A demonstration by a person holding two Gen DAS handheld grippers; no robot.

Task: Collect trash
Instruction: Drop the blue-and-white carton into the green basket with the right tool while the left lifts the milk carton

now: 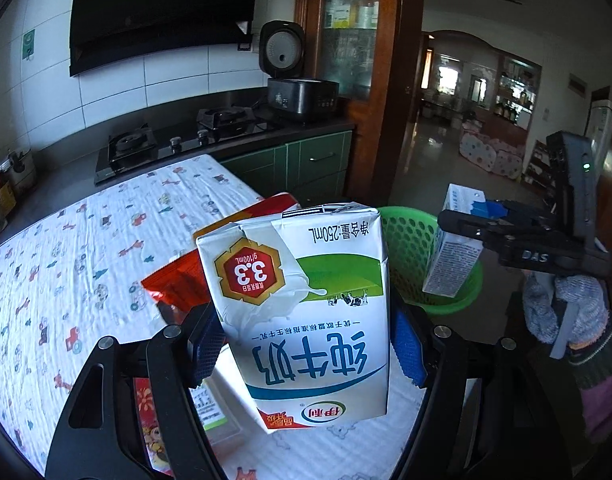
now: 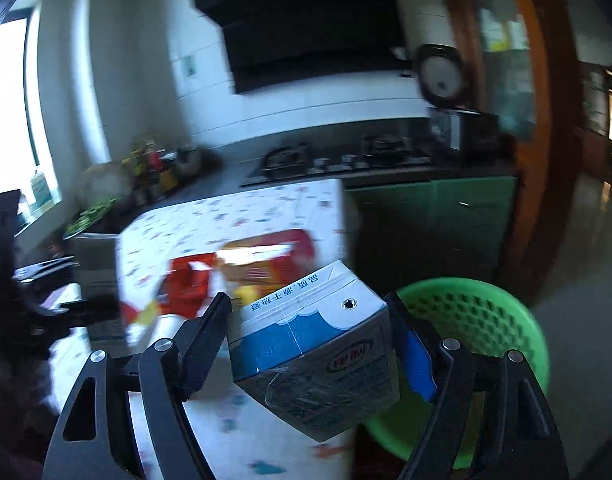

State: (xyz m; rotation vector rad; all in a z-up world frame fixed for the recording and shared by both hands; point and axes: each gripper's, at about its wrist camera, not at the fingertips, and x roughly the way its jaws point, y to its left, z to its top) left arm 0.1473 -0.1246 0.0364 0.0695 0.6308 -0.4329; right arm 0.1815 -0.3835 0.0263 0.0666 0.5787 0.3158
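1. I am holding the green-and-white milk carton [image 1: 306, 312] in the left gripper [image 1: 306, 344], jaws clamped on its two sides, lifted above the patterned tablecloth [image 1: 85, 248].
2. I am carrying the blue-and-white milk carton [image 2: 314, 352] in the right gripper [image 2: 314, 352], jaws clamped on it, near the rim of the green basket [image 2: 486, 320]; the left view shows this carton over the basket.
3. Red snack packets [image 1: 177, 284] are waiting on the cloth beside the left carton.
4. Risk, as I judge it: the right view is blurring, so releasing mid-swing could throw the carton past the basket's rim.
5. The empty cartons may crush and slip, and both grippers converging on the basket could collide.
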